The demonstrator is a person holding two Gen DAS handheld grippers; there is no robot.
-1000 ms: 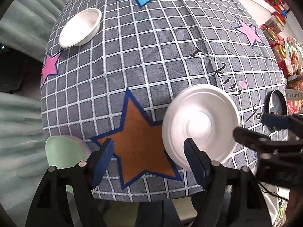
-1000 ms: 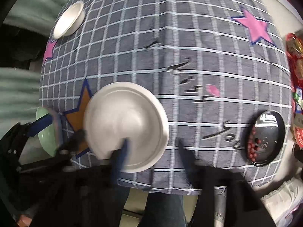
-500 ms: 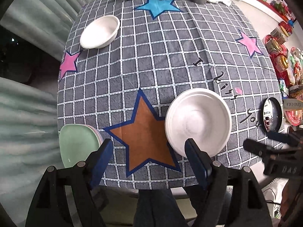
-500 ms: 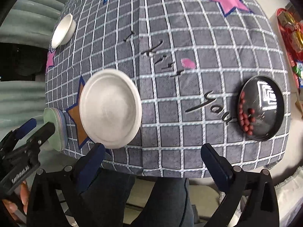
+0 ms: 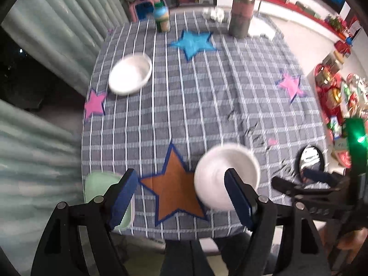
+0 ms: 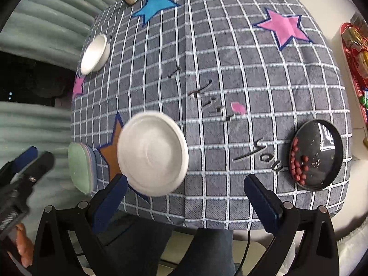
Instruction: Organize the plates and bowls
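Observation:
A white plate lies near the table's front edge beside the orange star; it also shows in the right wrist view. A white bowl sits at the far left, also in the right wrist view. A stack of green and pink plates rests at the front left corner, also in the right wrist view. My left gripper is open and empty above the front edge. My right gripper is open and empty, in front of the white plate.
A black dish with red beans sits at the front right. A jar and a tall cylinder stand at the table's far side. Curtains hang on the left. Red packages lie on the floor at right.
Both grippers have pulled back and up from the white plate, which stays on the table. The left view now tilts up and takes in the far side of the table.

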